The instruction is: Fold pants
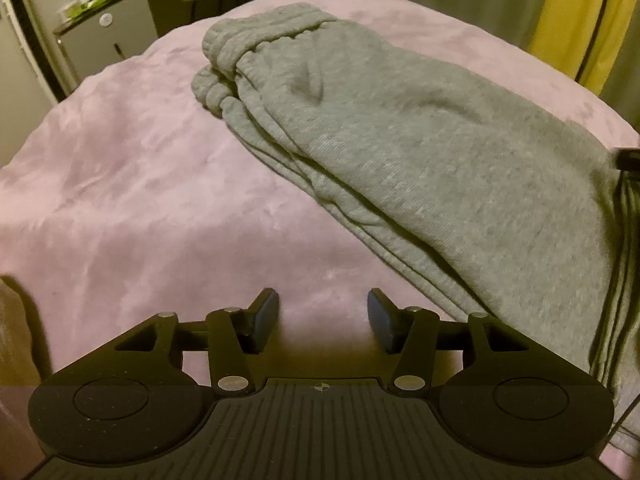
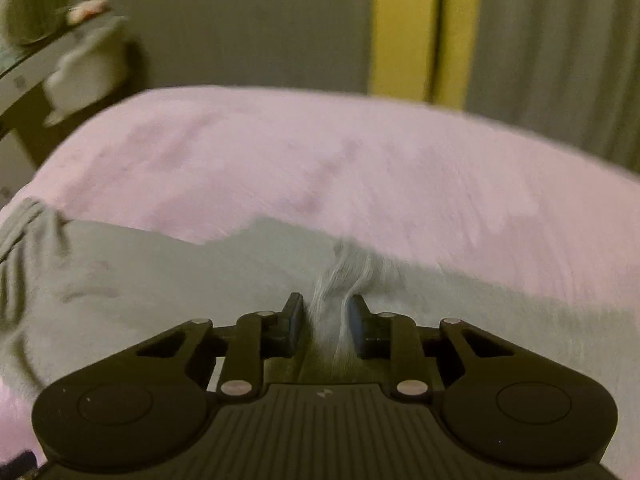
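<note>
Grey sweatpants [image 1: 400, 152] lie folded in layers on the pink bed cover [image 1: 120, 200], the ribbed waistband at the far end. My left gripper [image 1: 323, 312] is open and empty, low over bare cover just left of the pants' near edge. In the right wrist view, my right gripper [image 2: 326, 320] is closed on a bunched ridge of the grey pants [image 2: 160, 288], which rises between its fingers. A tip of the right gripper [image 1: 628, 158] shows at the left wrist view's right edge.
A small grey fridge [image 1: 104, 40] with a bottle on top stands beyond the bed's far left. Yellow and grey curtains [image 1: 580, 20] hang behind the bed. A shelf with pale items [image 2: 60, 40] stands at the far left in the right wrist view.
</note>
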